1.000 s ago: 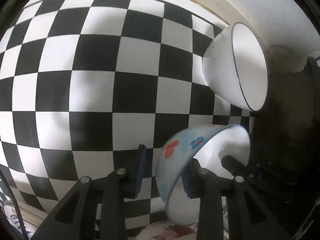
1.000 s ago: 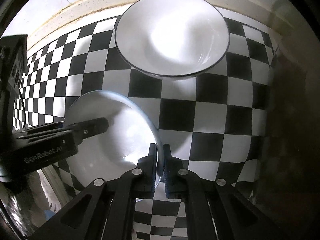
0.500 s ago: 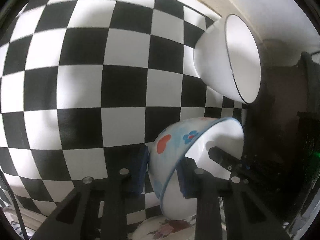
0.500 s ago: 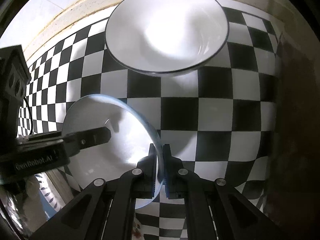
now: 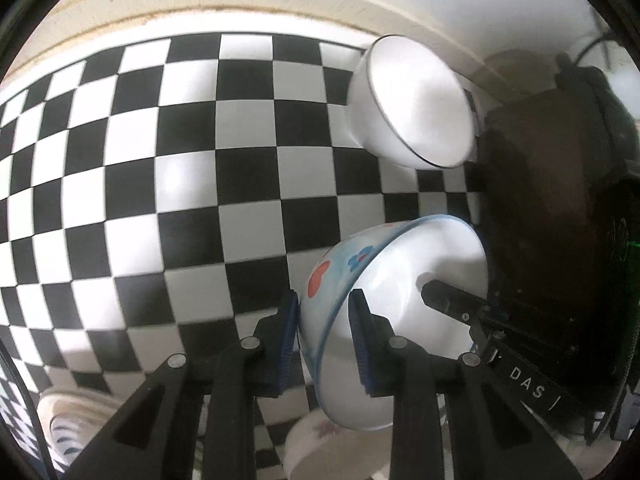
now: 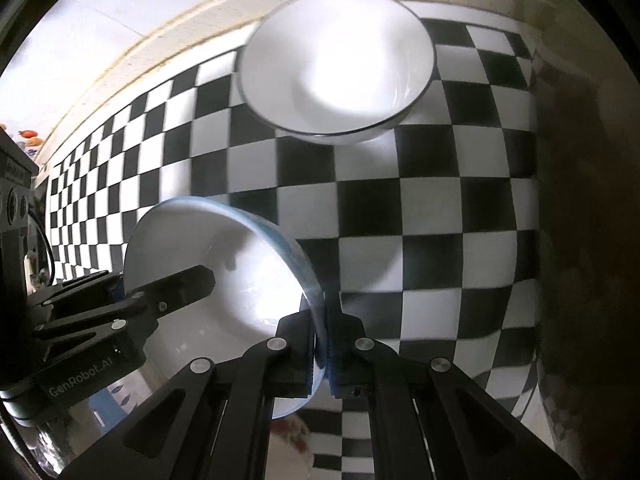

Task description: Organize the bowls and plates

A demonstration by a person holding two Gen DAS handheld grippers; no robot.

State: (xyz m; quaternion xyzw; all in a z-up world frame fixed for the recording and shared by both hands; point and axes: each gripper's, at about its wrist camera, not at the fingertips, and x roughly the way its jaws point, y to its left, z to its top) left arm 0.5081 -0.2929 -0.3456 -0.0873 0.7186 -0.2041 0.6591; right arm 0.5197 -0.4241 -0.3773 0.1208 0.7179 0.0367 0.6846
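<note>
Both grippers hold one small bowl with a blue rim and red and blue flowers (image 5: pixel 384 280), tilted above the checkered cloth. My left gripper (image 5: pixel 325 332) is shut on its wall, one pad outside, one inside. My right gripper (image 6: pixel 320 336) is shut on the opposite rim of the same bowl (image 6: pixel 224 276). A larger white bowl with a dark rim (image 5: pixel 416 108) rests on the cloth farther back; it also shows in the right wrist view (image 6: pixel 336 64).
A black-and-white checkered cloth (image 5: pixel 160 184) covers the table up to a cream edge (image 5: pixel 200 0). A flower-patterned dish (image 5: pixel 316 440) lies below the held bowl. A plate with blue marks (image 5: pixel 68 420) sits at lower left. A dark object (image 5: pixel 560 240) stands at right.
Both grippers have lifted the flowered bowl up and back from the cloth, so more of the table and its far edge show. The grips are unchanged.
</note>
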